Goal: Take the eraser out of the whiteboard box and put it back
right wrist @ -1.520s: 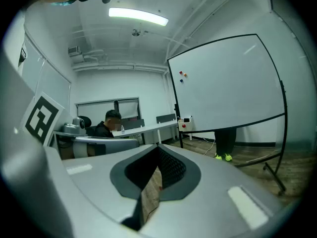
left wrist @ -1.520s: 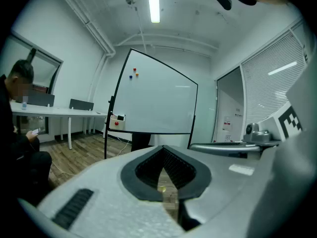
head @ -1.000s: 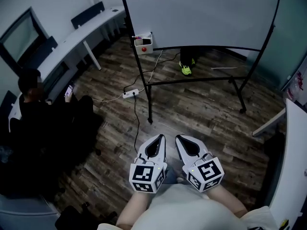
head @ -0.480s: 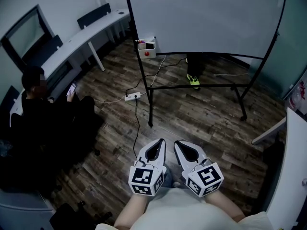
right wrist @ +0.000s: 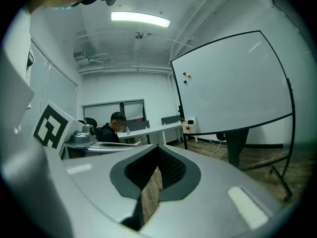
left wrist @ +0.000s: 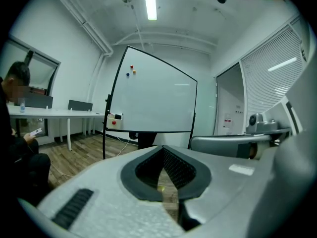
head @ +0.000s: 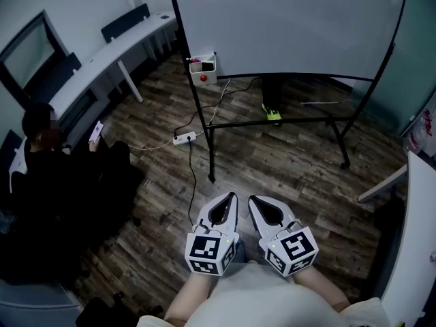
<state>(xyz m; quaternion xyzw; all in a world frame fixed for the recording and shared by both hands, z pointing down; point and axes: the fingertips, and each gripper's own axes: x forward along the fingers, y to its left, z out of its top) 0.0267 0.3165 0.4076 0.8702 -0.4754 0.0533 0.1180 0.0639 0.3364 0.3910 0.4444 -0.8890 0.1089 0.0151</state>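
The whiteboard box [head: 203,67] is a small white tray with a red dot, hung on the left post of the whiteboard [head: 286,19]. It also shows far off as the box [left wrist: 115,119] and the box [right wrist: 188,126]. Something dark lies in it, too small to tell as the eraser. My left gripper [head: 230,196] and right gripper [head: 252,197] sit side by side close to my body, well short of the board. Both point toward it. The left gripper [left wrist: 162,148] is shut with nothing between its jaws. So is the right gripper [right wrist: 157,148].
The board's black stand [head: 211,176] has feet on the wooden floor ahead. A power strip [head: 182,137] and cable lie by it. A seated person [head: 54,162] is at the left beside a long white desk [head: 102,53]. A white table [head: 415,237] stands at the right.
The head view has swung a little, so the board and box have drifted slightly left. Both grippers stay shut and side by side at the bottom of the picture.
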